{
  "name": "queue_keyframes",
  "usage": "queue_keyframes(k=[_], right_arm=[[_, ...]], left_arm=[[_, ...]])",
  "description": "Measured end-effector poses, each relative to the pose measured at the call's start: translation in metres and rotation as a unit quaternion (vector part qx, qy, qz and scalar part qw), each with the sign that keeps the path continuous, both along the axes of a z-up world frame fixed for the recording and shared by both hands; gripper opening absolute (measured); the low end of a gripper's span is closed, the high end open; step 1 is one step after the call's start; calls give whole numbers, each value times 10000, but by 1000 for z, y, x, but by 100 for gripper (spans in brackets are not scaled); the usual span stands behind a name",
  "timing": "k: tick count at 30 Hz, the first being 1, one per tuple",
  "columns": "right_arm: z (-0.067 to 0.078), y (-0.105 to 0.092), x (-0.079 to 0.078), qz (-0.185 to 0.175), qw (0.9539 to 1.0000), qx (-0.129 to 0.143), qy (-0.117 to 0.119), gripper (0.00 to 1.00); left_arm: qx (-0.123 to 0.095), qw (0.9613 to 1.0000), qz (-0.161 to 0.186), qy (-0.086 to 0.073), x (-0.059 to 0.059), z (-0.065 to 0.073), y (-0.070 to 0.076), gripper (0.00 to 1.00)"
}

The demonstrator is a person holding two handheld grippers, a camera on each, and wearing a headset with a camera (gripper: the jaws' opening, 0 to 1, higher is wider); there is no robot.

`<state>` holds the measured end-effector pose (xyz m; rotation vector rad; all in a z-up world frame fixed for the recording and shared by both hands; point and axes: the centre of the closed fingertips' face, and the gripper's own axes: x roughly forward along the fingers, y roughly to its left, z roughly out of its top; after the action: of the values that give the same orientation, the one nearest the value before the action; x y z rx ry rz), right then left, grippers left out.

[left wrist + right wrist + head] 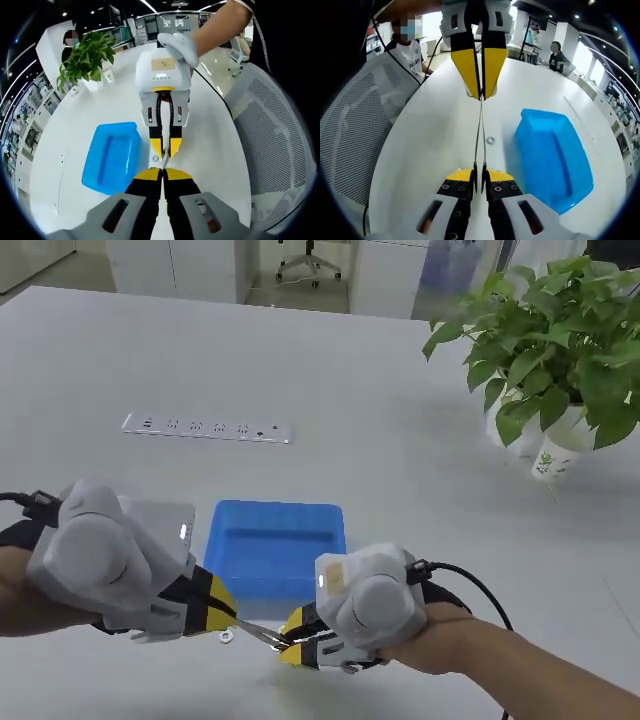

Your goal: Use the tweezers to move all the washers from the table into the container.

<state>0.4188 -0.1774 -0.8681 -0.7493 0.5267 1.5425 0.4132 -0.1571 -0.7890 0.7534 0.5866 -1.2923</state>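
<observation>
One washer [491,140] lay flat on the counter [430,130], just beside the tweezers [480,135] and near the blue container [555,150], not in it. My right tool [480,174] was clenched on one end of the tweezers. My left tool [163,173] was clenched too, seemingly nipping the other end. I judged the washer light, thin, hard and slippery, prone to skate or flick away. I reckoned the best hold was across its rim, one tine through the hole, squeezed gently.

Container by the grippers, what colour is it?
Bright blue. The container shows best in the right gripper view.
</observation>
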Motion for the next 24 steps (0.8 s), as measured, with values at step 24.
queue_keyframes(k=[24], right_arm=[[-2, 13, 6, -132, 9997, 150, -143, 13]], left_arm=[[169, 9990, -370, -186, 6, 11, -10, 5]])
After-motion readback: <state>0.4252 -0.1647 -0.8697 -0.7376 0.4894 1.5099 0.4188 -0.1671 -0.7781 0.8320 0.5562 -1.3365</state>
